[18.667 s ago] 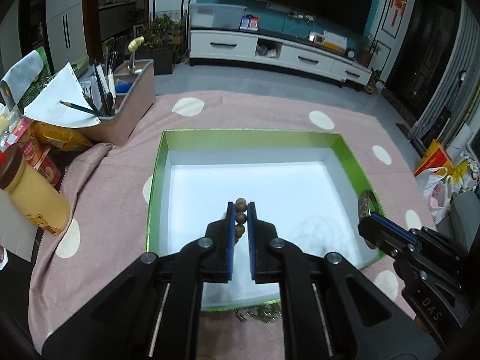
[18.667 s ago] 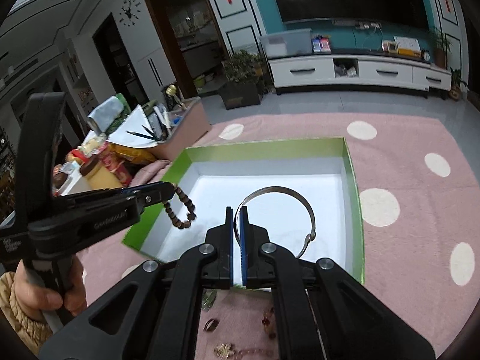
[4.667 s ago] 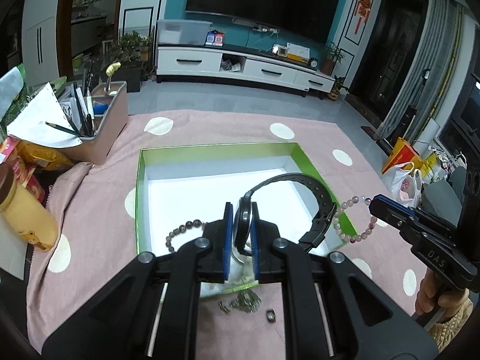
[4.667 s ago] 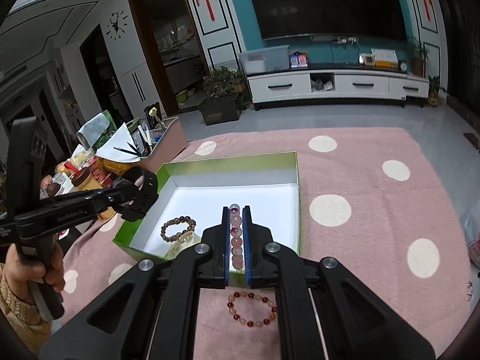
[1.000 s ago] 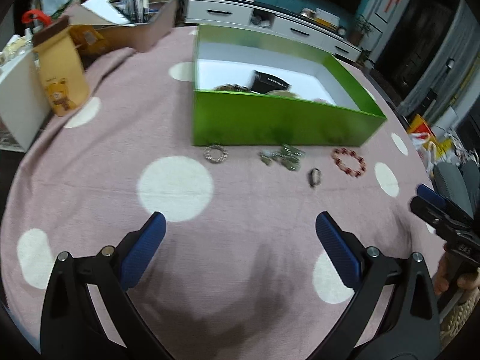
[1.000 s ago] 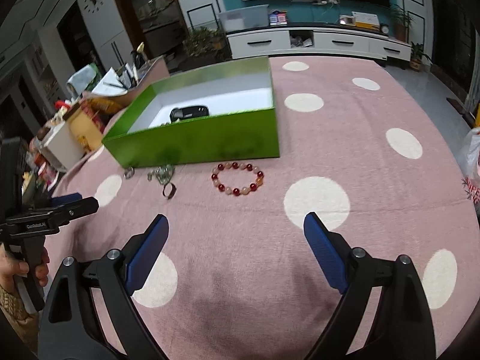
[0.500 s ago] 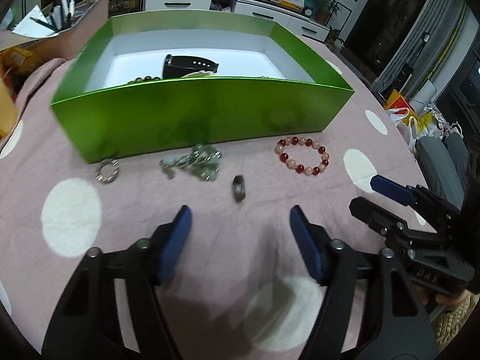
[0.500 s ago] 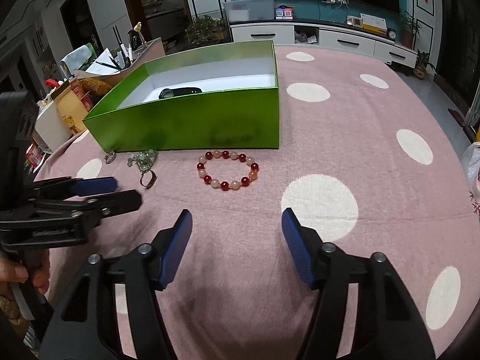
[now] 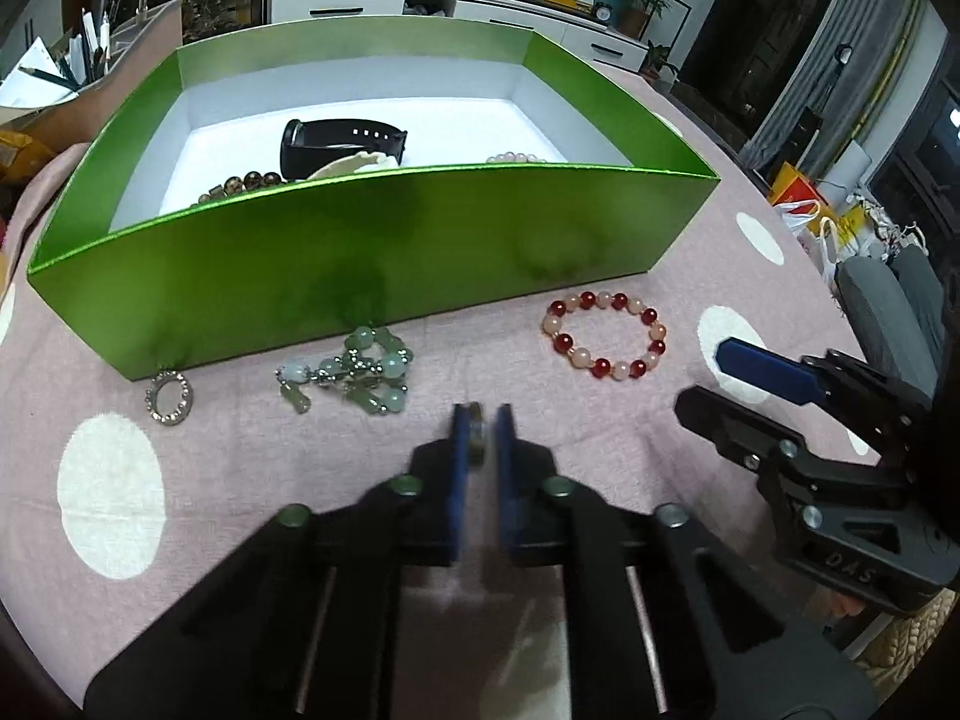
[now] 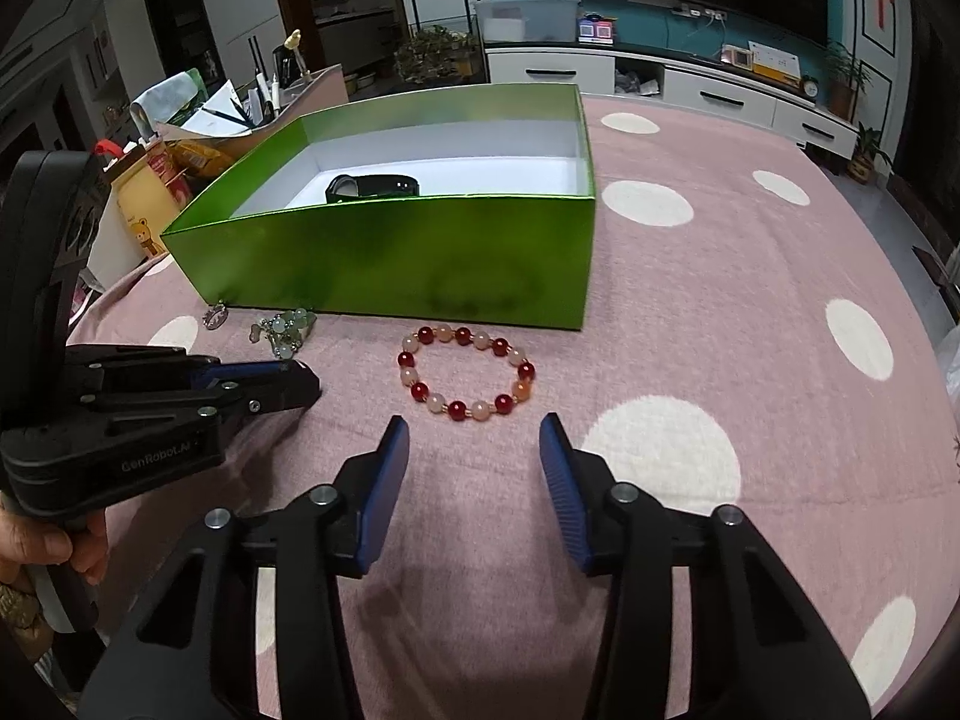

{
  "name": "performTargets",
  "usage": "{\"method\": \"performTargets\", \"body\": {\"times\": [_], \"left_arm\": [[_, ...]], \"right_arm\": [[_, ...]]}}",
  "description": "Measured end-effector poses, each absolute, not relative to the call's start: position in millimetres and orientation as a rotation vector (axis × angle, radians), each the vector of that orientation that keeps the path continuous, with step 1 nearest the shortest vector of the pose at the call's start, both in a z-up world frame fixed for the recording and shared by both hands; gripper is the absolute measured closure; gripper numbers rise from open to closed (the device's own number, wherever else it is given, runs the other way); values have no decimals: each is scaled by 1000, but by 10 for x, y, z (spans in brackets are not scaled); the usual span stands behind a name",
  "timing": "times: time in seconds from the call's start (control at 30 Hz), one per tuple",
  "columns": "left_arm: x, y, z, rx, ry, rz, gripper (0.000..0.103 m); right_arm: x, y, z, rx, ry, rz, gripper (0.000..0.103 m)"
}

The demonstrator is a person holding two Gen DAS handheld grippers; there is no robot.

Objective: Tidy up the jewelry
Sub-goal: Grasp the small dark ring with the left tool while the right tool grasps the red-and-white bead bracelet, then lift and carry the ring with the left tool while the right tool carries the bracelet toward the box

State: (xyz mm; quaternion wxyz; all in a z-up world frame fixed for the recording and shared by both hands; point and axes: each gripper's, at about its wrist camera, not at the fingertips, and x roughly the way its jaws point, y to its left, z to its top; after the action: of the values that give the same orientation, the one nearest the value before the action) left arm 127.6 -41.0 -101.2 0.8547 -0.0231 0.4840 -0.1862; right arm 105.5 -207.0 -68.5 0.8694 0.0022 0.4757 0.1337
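A green box (image 9: 372,252) (image 10: 384,258) holds a black watch (image 9: 342,141) (image 10: 372,186), a brown bead bracelet (image 9: 246,183) and a pink bead bracelet (image 9: 516,157). In front of it lie a red-and-pink bead bracelet (image 9: 603,336) (image 10: 465,375), a jade bead chain (image 9: 354,375) (image 10: 285,324) and a sparkly ring (image 9: 170,399) (image 10: 215,317). My left gripper (image 9: 478,420) (image 10: 294,375) is shut on a small dark ring (image 9: 476,427) at table level. My right gripper (image 10: 474,438) (image 9: 720,378) is open just short of the red-and-pink bracelet.
A pink tablecloth with white dots (image 10: 690,312) covers the table. At the far left stand a tan organiser with pens (image 10: 282,96), a yellow bear-print carton (image 10: 141,204) and snack bags. A TV stand (image 10: 690,84) is behind.
My left gripper moved forward and closed on the small dark ring. My right gripper moved closer to the red-and-pink bracelet and narrowed a little, still open.
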Motion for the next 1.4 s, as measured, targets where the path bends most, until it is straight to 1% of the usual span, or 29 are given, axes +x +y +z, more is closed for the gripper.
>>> {"method": "performTargets", "body": {"times": [0.03,0.2,0.5,0.67,0.7,0.73,0.8,0.93,1.07,1.4], "left_arm": [[1281,-414,-1019,-50,1015,-390,99],[1249,-308,-924,-80,986,-393,99],[1179,53,-855,-161,985,-352,99],[1130,221,-862,-180,992,-324,99],[1125,239,-858,-180,993,-321,99],[1122,249,-854,-181,993,-318,99],[1110,253,-833,-180,990,-314,99],[1080,259,-781,-180,979,-313,99],[1055,244,-732,-172,973,-319,99],[996,236,-574,-167,941,-331,99]], "right_arm": [[1071,-2054,-691,-3,996,285,61],[1160,-1936,-712,-41,1001,325,66],[1362,-1736,-875,-137,1041,348,72],[1384,-1706,-885,-157,1025,356,74],[1388,-1696,-887,-157,1023,358,79],[1398,-1689,-884,-159,1022,363,86],[1405,-1672,-885,-164,1021,363,95],[1385,-1644,-885,-167,1017,361,96],[1343,-1684,-855,-100,1016,369,96],[1215,-1854,-467,88,930,393,96]]}}
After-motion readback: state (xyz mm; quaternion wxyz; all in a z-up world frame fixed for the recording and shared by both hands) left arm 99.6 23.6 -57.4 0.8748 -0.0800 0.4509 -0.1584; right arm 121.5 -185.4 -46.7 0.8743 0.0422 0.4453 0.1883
